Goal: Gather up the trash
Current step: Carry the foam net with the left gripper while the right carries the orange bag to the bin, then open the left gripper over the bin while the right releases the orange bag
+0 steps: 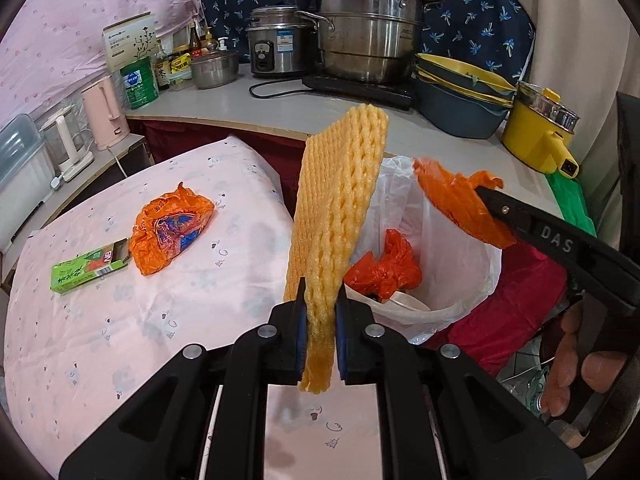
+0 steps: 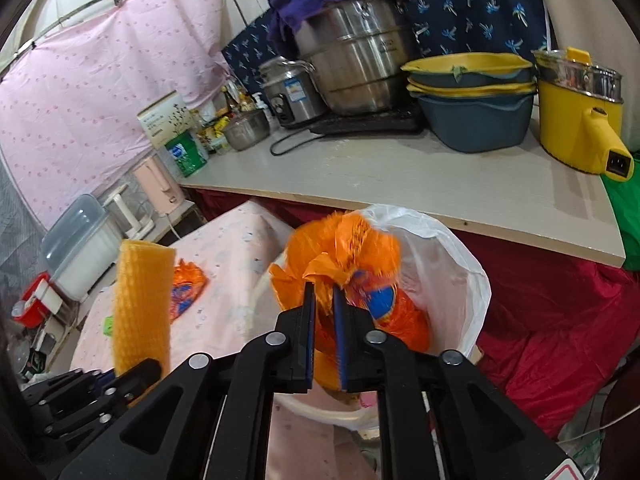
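Cramped kitchen corner, pink-clothed tabletop (image 1: pixel 120 320). Left gripper (image 1: pixel 320 300) is clamped on a yellow foam net (image 1: pixel 340 200), light and squishy, pinched near one end. Right gripper (image 2: pixel 324 296) hangs over the bin (image 2: pixel 460 248), jaws slightly parted around a crinkly orange bag (image 2: pixel 360 256).

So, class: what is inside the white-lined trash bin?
Inside the trash bin, the left wrist view shows a crumpled red-orange plastic bag on a pale curved piece. Anything deeper is covered by these and the yellow foam net in front.

Two orange wrappers (image 1: pixel 170 229) (image 1: pixel 460 204), one yellow foam net (image 1: pixel 336 216), one green box (image 1: pixel 90 268), one lined bin (image 1: pixel 460 280).
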Action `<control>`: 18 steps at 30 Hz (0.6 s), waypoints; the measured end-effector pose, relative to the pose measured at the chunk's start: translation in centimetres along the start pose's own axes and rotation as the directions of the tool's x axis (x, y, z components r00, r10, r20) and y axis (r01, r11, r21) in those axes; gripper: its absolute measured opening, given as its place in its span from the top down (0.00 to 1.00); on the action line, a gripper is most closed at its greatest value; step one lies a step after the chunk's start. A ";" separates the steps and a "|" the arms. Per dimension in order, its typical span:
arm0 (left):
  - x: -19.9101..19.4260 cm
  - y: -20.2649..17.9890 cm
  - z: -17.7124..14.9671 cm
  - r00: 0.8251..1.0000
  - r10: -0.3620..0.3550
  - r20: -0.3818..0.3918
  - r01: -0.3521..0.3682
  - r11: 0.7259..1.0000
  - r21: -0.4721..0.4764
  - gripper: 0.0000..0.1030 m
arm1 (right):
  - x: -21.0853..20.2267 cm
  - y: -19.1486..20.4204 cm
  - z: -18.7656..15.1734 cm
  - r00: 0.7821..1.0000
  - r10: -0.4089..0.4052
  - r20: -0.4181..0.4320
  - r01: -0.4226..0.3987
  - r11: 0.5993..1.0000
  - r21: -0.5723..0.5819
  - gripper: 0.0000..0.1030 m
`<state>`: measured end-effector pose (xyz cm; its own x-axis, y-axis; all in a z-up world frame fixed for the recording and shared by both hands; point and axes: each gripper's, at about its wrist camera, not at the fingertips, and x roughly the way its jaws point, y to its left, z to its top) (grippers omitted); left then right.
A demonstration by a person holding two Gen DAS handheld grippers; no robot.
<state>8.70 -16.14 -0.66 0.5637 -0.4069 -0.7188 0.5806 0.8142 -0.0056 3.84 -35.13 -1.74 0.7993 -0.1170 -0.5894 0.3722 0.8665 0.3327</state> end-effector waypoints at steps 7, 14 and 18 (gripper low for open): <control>1.6 -1.2 0.9 1.000 -0.011 -0.018 0.011 1.000 0.019 0.90 | 0.3 -1.1 -0.1 1.000 -0.016 0.006 0.015 1.000 0.015 0.74; 3.8 -3.4 2.0 0.998 -0.047 -0.037 0.050 0.997 0.063 0.89 | -0.9 -2.8 -0.1 0.999 -0.036 0.019 0.035 0.998 0.051 0.74; 5.0 -4.5 2.6 0.995 -0.082 -0.051 0.086 0.994 0.070 0.88 | -1.4 -3.5 0.0 0.998 -0.051 0.028 0.049 0.997 0.061 0.74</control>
<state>10.48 -22.93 -2.42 0.4832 -0.4509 -0.7504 0.6667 0.7451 -0.0185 1.42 -37.96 -2.09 0.7922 -0.1744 -0.5848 0.4391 0.8284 0.3478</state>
